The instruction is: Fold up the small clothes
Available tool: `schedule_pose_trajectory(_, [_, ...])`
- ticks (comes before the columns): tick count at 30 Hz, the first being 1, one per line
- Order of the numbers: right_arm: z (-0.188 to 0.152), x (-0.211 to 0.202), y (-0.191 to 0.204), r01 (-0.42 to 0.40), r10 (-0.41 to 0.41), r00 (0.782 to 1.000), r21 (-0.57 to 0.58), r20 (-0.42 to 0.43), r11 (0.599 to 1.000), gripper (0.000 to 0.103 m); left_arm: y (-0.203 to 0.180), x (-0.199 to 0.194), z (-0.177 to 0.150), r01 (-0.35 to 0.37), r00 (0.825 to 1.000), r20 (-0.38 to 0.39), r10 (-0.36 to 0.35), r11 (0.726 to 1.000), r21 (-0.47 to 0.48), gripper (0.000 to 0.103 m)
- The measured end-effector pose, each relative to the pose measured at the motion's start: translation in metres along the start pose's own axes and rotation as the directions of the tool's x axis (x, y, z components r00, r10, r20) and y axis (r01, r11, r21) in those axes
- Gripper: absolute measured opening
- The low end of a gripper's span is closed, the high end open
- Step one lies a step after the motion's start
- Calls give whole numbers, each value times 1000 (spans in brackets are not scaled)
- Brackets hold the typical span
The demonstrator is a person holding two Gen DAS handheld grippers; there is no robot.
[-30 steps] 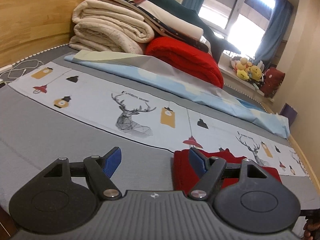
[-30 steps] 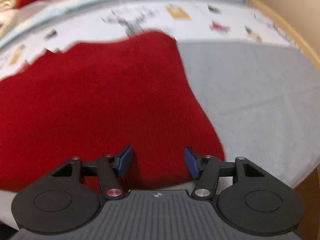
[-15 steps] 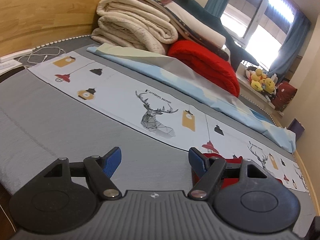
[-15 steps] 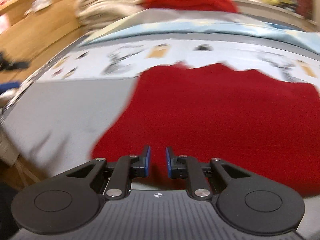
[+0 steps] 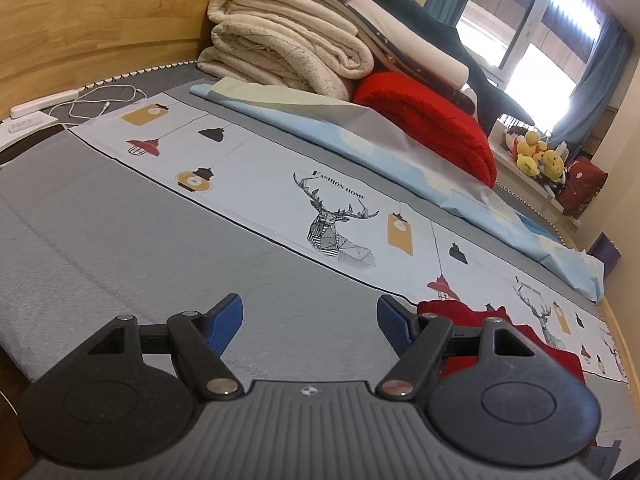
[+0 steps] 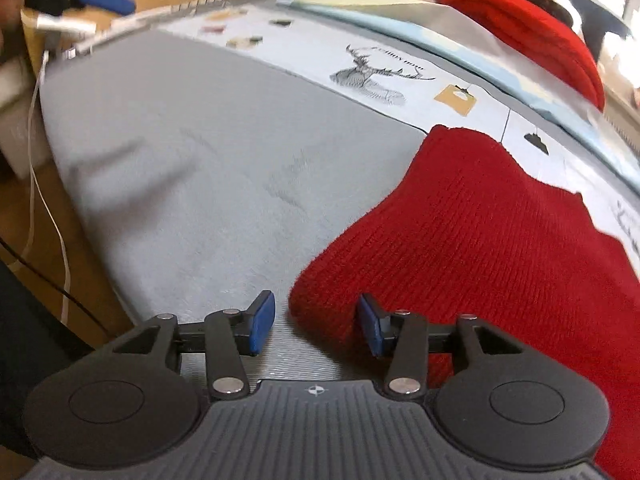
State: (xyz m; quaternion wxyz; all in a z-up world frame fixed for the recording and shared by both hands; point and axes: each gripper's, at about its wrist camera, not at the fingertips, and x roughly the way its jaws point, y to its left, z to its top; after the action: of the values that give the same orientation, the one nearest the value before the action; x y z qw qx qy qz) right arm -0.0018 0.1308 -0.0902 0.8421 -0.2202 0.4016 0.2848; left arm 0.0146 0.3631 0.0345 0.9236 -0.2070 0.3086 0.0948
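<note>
Red knitted cloth, one small garment (image 6: 500, 248), was found spread flat on the grey bed cover (image 6: 208, 168), with its near left corner placed between the blue pads of the right gripper (image 6: 316, 326). The jaws of this gripper were opening and the pads were not pressed on the knit; half a second before, they had been nearly closed over the same cloth. One second before, the garment had been seen from its other side, so the view was turned strongly between the frames.

The left gripper (image 5: 310, 322) was held with its jaws spread wide, as in both earlier frames, and only grey cover was seen between them. A part of the red garment (image 5: 472, 316) was seen behind its right finger, smaller than one second before, because the view was shifted towards the headboard.

One printed white strip (image 5: 280, 200) with two deer drawings was counted across the bed, and one pale blue sheet (image 5: 360, 140) behind it. One pile of folded cream blankets (image 5: 288, 48) and one red folded blanket (image 5: 432, 116) were stacked at the back. One white cable (image 5: 100, 98) lay at the left edge, and several yellow plush toys (image 5: 536, 156) stood at the window; their number could not be told
</note>
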Motion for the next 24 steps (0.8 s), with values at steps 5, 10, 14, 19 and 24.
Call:
schedule_pose_trajectory(5, [-2, 14, 15, 60, -64, 998, -128, -24, 990, 47, 2, 2, 1, -3, 1000, -3, 3, 1000, -3, 79])
schedule_pose_trajectory(10, [-1, 17, 25, 103, -108, 994, -201, -14, 974, 32, 4, 2, 2, -5, 1000, -3, 5, 1000, -4, 79])
schedule_pose_trajectory(14, [0, 11, 19, 101, -99, 995, -153, 18, 983, 21, 8, 2, 2, -15, 1000, -4, 15, 1000, -15, 79])
schedule_pose_trajectory(19, [4, -13, 21, 121, -109, 988, -107, 112, 987, 18, 10, 2, 1, -23, 1000, -12, 23, 999, -35, 79])
schedule_pose_trajectory(24, [24, -41, 23, 95, -84, 980, -53, 183, 994, 18, 0, 5, 1, -26, 999, -20, 25, 999, -35, 79])
